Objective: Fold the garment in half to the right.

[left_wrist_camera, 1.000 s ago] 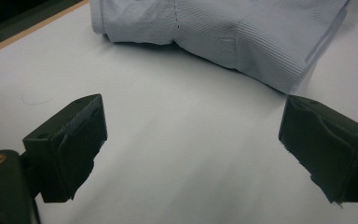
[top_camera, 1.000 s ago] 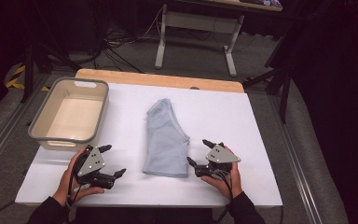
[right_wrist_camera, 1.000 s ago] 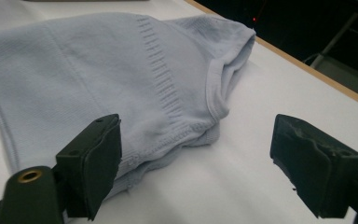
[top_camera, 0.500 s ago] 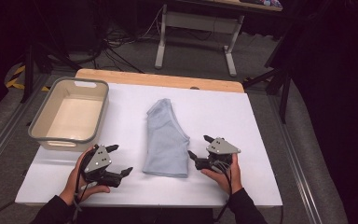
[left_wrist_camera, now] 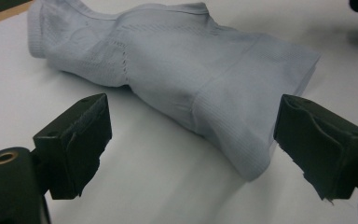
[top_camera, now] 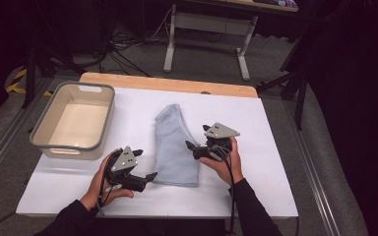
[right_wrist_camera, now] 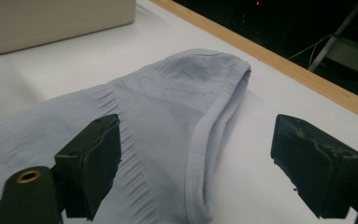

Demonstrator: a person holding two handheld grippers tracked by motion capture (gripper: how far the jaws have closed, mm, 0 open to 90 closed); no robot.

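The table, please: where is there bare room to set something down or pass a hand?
Bare patches on the white table: right of the folded garment up to the wooden far edge, and the near strip below the tub. It is crowded around the garment's near end, between the left hand-held gripper and right hand-held gripper.

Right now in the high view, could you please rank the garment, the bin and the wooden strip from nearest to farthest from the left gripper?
From the left gripper:
1. Garment, just to its right, mid-table.
2. Bin, up-left, at the table's left side.
3. Wooden strip, along the far edge.
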